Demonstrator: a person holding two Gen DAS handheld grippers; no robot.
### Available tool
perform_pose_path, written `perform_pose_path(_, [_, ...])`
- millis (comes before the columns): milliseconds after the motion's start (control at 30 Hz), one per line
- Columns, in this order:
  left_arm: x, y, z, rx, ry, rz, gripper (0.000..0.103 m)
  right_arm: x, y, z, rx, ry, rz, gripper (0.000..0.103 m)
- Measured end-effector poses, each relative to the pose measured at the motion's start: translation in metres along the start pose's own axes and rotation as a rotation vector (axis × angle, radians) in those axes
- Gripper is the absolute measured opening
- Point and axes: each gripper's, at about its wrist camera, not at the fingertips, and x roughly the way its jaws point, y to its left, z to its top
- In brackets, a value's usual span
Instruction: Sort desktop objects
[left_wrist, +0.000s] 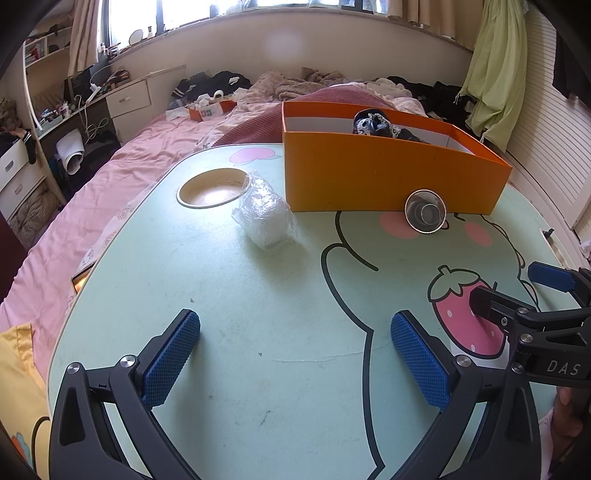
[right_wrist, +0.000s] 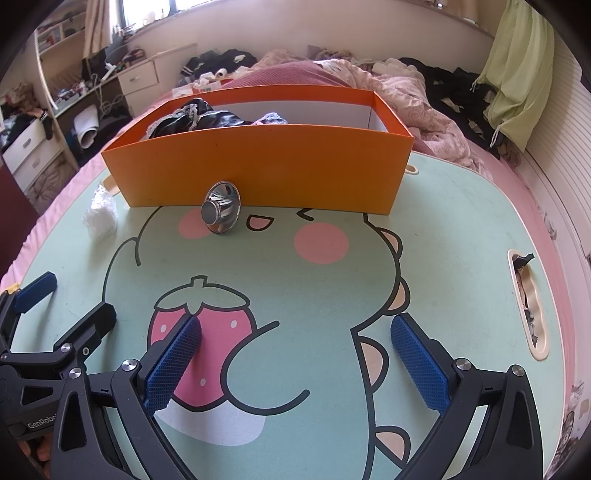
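Both grippers spread wide and empty, low in frame over the table.

My left gripper (left_wrist: 295, 354) and right gripper (right_wrist: 295, 354) grip nothing. Left to sort, I judge: the funnel (right_wrist: 221, 212) at centre-left, touching the box (right_wrist: 258, 170), and the wrapped bundle (left_wrist: 265, 218) at upper centre beside the cup hole (left_wrist: 212, 187). Dark cloth (right_wrist: 199, 116) already lies in the box. Readable: "DAS", "GenRobo".

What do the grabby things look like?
Each gripper, left and right, is black with two fingers wearing bumpy blue pads and round silver screws. One side reads "DAS", the other "GenRobo".
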Motion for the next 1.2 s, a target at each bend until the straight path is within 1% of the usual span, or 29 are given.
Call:
perform_pose_path(400, [0.000, 0.000, 0.001, -0.002, 0.002, 0.001, 0.103, 0.000, 0.000, -0.001, 0.002, 0.001, 0.000, 0.103])
perform_pose_path(533, [-0.001, 0.000, 0.001, -0.005, 0.001, 0.001, 0.103, -0.002, 0.005, 0.005, -0.001, 0.007, -0.006, 0.103])
perform_pose_path(600, [-0.002, -0.001, 0.001, -0.006, 0.001, 0.001, 0.103, -0.001, 0.007, 0.010, -0.002, 0.020, 0.003, 0.103])
perform_pose_path(733, [-0.001, -0.002, 0.001, -0.004, 0.002, -0.001, 0.103, 0.002, 0.005, 0.029, 0.034, 0.024, 0.057, 0.102])
perform_pose_path(800, [-0.001, -0.001, 0.001, -0.004, 0.002, -0.002, 0.103, 0.001, 0.010, 0.044, 0.037, 0.003, 0.066, 0.102])
perform_pose_path(867, [0.000, -0.001, 0.001, -0.004, 0.003, -0.002, 0.103, 0.000, 0.017, 0.058, 0.016, -0.028, 0.055, 0.102])
perform_pose_path(967, [0.000, -0.002, 0.002, -0.004, 0.003, -0.002, 0.103, 0.010, 0.026, 0.078, -0.007, -0.037, 0.044, 0.096])
perform_pose_path(1033, [0.000, -0.001, 0.001, -0.004, 0.003, -0.002, 0.103, 0.021, 0.028, 0.086, -0.002, -0.015, 0.053, 0.093])
perform_pose_path(1133, [0.000, -0.002, 0.002, -0.004, 0.003, -0.003, 0.103, 0.039, 0.029, 0.089, 0.024, 0.029, 0.061, 0.084])
perform_pose_path(1200, [0.000, -0.002, 0.001, -0.004, 0.003, -0.003, 0.103, 0.047, 0.028, 0.088, 0.041, 0.063, 0.082, 0.069])
